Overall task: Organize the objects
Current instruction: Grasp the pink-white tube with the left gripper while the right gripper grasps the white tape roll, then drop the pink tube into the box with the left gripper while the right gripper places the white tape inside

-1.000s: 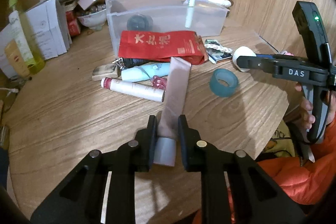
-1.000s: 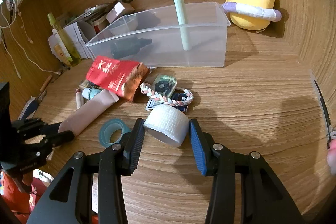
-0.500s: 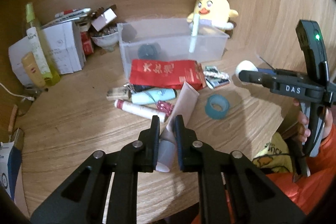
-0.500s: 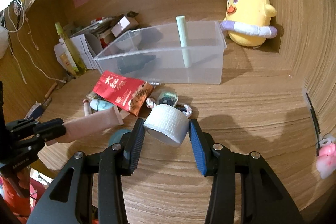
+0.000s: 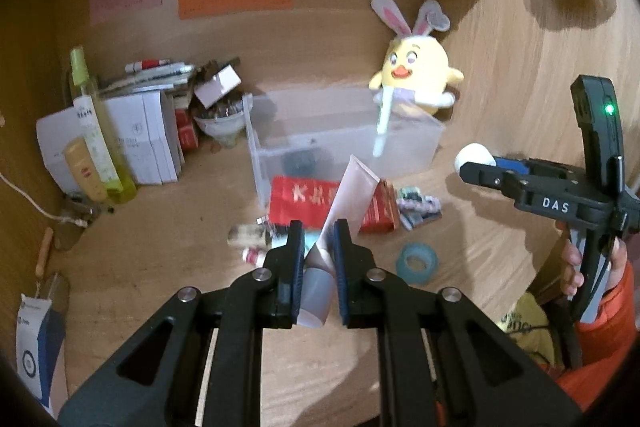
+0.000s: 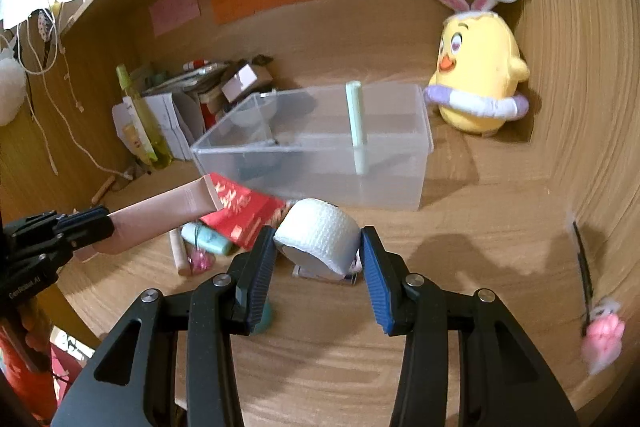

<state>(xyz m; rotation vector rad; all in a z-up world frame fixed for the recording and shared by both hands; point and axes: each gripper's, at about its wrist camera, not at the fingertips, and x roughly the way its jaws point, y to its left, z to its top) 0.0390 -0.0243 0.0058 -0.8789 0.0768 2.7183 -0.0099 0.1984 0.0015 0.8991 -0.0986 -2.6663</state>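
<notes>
Above wooden worktop [image 5: 160,247]: left gripper [image 5: 316,247] clenched on pale pink squeeze tube [image 5: 352,195]; right gripper [image 6: 318,247] clamps white gauze roll [image 6: 318,237] — both held clear of clutter; carry each over clear plastic bin [image 6: 392,163] rim, lower inside, then release — one at a time.

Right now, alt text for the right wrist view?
The right tongs grip a white bandage roll above a wooden desk, facing a clear plastic bin. At left, the left tongs hold a pink tube; a yellow chick plush sits behind the bin.
</notes>
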